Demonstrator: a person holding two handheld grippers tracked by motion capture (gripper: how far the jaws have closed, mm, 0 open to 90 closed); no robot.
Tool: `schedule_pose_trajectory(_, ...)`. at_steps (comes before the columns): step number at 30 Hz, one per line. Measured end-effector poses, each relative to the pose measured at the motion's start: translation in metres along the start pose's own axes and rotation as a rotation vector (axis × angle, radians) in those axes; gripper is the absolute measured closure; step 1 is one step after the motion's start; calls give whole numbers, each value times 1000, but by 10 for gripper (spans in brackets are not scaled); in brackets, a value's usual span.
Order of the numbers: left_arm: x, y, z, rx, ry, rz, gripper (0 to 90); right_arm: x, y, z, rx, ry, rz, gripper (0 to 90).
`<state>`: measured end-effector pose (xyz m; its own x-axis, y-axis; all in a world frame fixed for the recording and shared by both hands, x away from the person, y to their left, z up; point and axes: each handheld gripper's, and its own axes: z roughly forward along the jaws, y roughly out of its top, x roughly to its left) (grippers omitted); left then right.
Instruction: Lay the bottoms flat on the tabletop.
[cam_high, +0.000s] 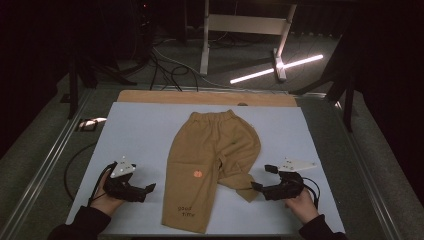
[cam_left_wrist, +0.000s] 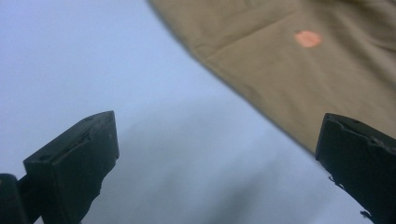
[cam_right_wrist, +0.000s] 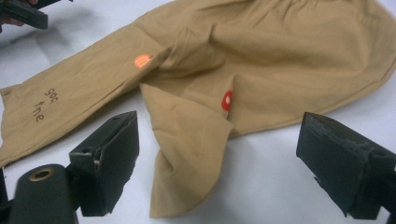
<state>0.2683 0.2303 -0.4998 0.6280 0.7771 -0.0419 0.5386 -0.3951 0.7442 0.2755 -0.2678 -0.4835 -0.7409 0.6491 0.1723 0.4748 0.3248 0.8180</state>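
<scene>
Pale blue table covering (cam_high: 140, 130) lay under dim light. High view: tan trousers (cam_high: 210, 155) lay flat between both tools, long axis running away from the person; the crumpled leg (cam_high: 240, 182) lay just ahead of the right gripper (cam_high: 261, 178), nearer than the left gripper (cam_high: 150, 189) was to the straight leg. Left gripper view: jaws parted, empty, trousers' edge (cam_left_wrist: 261, 60) ahead and rightward. Right gripper view: jaws spread wide, empty, folded leg end (cam_right_wrist: 187, 158) between them, untouched.

You had a table (cam_high: 65, 145) with a pale blue mat (cam_high: 135, 135) covering its top, a strip of wood showing at the far edge. A pair of tan trousers (cam_high: 210, 150) lay flat on the mat, waistband away from you, one leg folded up short.
</scene>
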Motion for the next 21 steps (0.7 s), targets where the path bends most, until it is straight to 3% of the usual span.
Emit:
schedule_pose_trajectory(4, 0, 1, -2, -14, -7, -7, 4, -8, -3, 7, 49, 8, 44, 143)
schedule_pose_trajectory(6, -1, 2, -2, -22, -13, -13, 4, -11, -4, 10, 32, 68, 67, 156)
schedule_pose_trajectory(9, -1, 2, -2, -23, -28, -12, 4, -11, -5, 15, 76, 58, 65, 233)
schedule_pose_trajectory(10, 0, 1, -1, -26, -27, -15, 4, -12, -6, 17, 96, 58, 85, 278)
schedule_pose_trajectory(11, 0, 1, -2, -24, -31, -10, 4, -16, -9, 21, 110, 101, 121, 366)
schedule_pose_trajectory(12, 0, 1, -2, -23, -31, -12, 4, -17, -10, 22, 122, 105, 120, 457)
schedule_pose_trajectory(14, 1, 1, -2, -27, -34, -15, 5, -16, -11, 25, 153, 125, 87, 512)
schedule_pose_trajectory(15, 1, 1, -2, -26, -34, -15, 4, -15, -11, 25, 150, 124, 83, 641)
schedule_pose_trajectory(16, 1, 1, -2, -27, -36, -16, 5, -13, -10, 25, 150, 112, 71, 696)
schedule_pose_trajectory(18, 0, 1, -2, -25, -40, -12, 5, -12, -7, 23, 140, 109, 63, 894)
schedule_pose_trajectory(21, 0, 1, -2, -26, -42, -14, 5, -12, -4, 21, 126, 115, 70, 900)
